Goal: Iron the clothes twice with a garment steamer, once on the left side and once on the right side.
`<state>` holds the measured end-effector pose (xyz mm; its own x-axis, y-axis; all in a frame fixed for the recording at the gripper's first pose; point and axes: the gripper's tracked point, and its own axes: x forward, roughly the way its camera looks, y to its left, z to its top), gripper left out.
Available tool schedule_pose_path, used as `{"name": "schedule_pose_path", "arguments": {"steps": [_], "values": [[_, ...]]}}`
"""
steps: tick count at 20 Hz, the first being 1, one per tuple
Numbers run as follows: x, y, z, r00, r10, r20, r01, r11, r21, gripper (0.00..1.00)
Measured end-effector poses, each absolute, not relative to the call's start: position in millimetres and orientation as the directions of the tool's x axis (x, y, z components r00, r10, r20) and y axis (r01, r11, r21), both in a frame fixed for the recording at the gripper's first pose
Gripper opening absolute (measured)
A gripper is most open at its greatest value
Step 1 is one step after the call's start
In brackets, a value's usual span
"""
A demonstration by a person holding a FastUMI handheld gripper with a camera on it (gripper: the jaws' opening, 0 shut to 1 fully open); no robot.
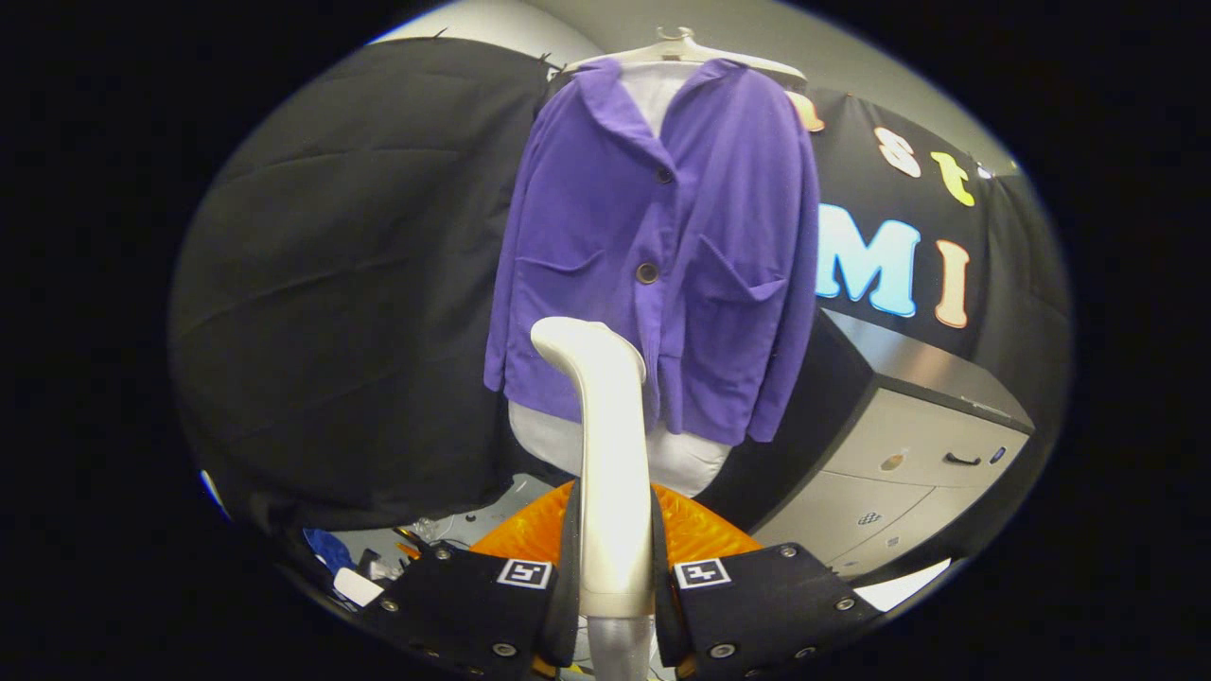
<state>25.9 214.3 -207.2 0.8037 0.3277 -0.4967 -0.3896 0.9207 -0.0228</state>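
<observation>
We held the gripper (613, 577) level, both fingers (566, 567) clamped on the upright steamer (605, 454) handle.

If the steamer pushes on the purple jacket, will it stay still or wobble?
Probably wobble. The purple jacket hangs from a hanger, its hem loose, so a push would likely swing it. Its soft folds and sagging pockets suggest floppy cloth that gives way. The steamer, held between both fingers of the gripper, looks stiff by comparison.

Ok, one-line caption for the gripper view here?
Gripper shut on a white plastic garment steamer, its head raised toward a purple buttoned jacket hanging on a white hanger.
</observation>
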Motion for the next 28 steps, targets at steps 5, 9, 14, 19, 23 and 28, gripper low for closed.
{"name": "schedule_pose_path", "arguments": {"steps": [5, 9, 14, 19, 23, 28], "values": [[30.1, 142.8, -131.5, 0.889, 0.289, -0.354, -0.295, 0.955, 0.039, 0.33], [42.9, 91.0, -63.0, 0.953, 0.226, -0.203, -0.217, 0.974, 0.065, 0.33], [41.6, 43.3, 1.2, 0.991, 0.119, -0.066, -0.112, 0.987, 0.112, 0.33], [37.5, 17.4, 35.4, 1.000, 0.017, 0.015, -0.019, 0.987, 0.159, 0.33], [22.0, 6.9, 35.0, 0.999, -0.024, 0.047, 0.017, 0.989, 0.145, 0.34], [15.9, 12.1, 28.1, 1.000, -0.006, 0.013, 0.004, 0.987, 0.159, 0.34]]}}
